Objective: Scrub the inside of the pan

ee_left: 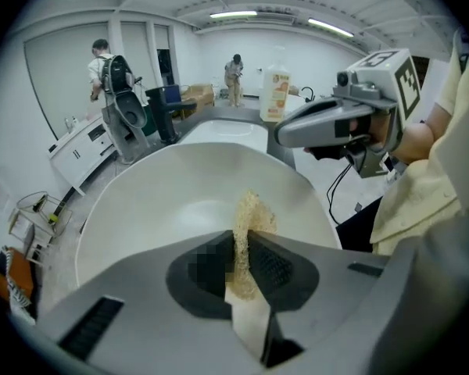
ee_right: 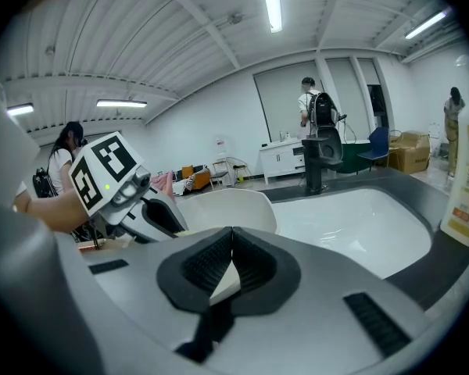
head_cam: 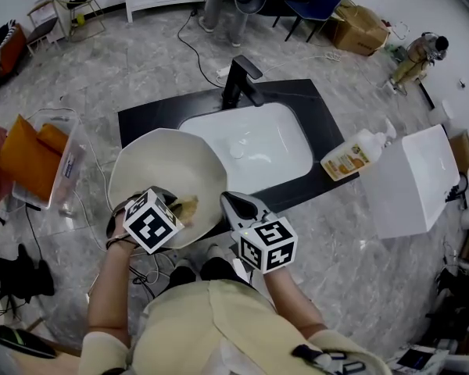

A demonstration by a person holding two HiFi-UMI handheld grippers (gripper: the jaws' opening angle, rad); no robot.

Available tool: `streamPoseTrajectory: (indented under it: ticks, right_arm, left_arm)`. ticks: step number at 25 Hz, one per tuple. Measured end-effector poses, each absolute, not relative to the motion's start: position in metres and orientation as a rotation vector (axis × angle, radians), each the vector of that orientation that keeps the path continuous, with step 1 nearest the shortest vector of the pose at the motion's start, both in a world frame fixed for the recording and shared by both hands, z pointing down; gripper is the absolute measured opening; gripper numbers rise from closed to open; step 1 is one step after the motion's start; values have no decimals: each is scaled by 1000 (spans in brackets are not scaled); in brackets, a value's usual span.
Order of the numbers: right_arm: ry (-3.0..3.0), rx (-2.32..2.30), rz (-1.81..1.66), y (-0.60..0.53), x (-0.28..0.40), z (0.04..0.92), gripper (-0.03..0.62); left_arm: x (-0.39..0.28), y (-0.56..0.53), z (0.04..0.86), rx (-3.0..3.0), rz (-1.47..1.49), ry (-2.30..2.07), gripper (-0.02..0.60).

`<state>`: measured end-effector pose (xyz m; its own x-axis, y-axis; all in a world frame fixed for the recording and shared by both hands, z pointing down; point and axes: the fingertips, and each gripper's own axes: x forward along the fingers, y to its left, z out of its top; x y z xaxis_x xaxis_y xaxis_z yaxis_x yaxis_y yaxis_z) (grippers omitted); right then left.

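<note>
Left gripper view: the left gripper (ee_left: 241, 244) is seen shut tight on a tan scrub pad (ee_left: 250, 217). The pad is pressed on the inside of the white pan (ee_left: 164, 201), just ahead of this gripper.

The right gripper (ee_right: 231, 237) is closed too. A thin white bit is caught between its jaws. It is thought to be the pan's rim, but this is not fully clear.

The pan looks hard, smooth and shiny, so it may be slippery when wet. It is wide and thin and is probably not heavy, so it could tip or slide if pushed hard. It is best held at the rim, on the side near the right gripper. The scrub pad looks soft and rough and will squash when pinched.

The pan is set on a dark bench (head_cam: 141, 123). A white sink (head_cam: 258, 143) and a black tap (head_cam: 241, 80) are found beyond both grippers. A soap bottle (head_cam: 358, 153) is laid well off to the right of the right gripper. The floor is grey stone, and people are seen far back in the big white room.
</note>
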<state>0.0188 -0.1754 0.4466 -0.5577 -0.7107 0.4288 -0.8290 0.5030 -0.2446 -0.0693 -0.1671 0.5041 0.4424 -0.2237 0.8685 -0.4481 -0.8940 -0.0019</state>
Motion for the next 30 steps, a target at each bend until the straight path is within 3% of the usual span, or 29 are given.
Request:
streamPoseTrajectory:
  ticks: [17, 30]
  right_arm:
    - [-2505, 1324, 602, -170, 20, 434, 15]
    - [-2526, 1309, 564, -167, 21, 428, 14]
  left_arm:
    - [-85, -166, 444, 2509, 955, -941, 54]
    - [-98, -180, 426, 2493, 752, -1169, 53]
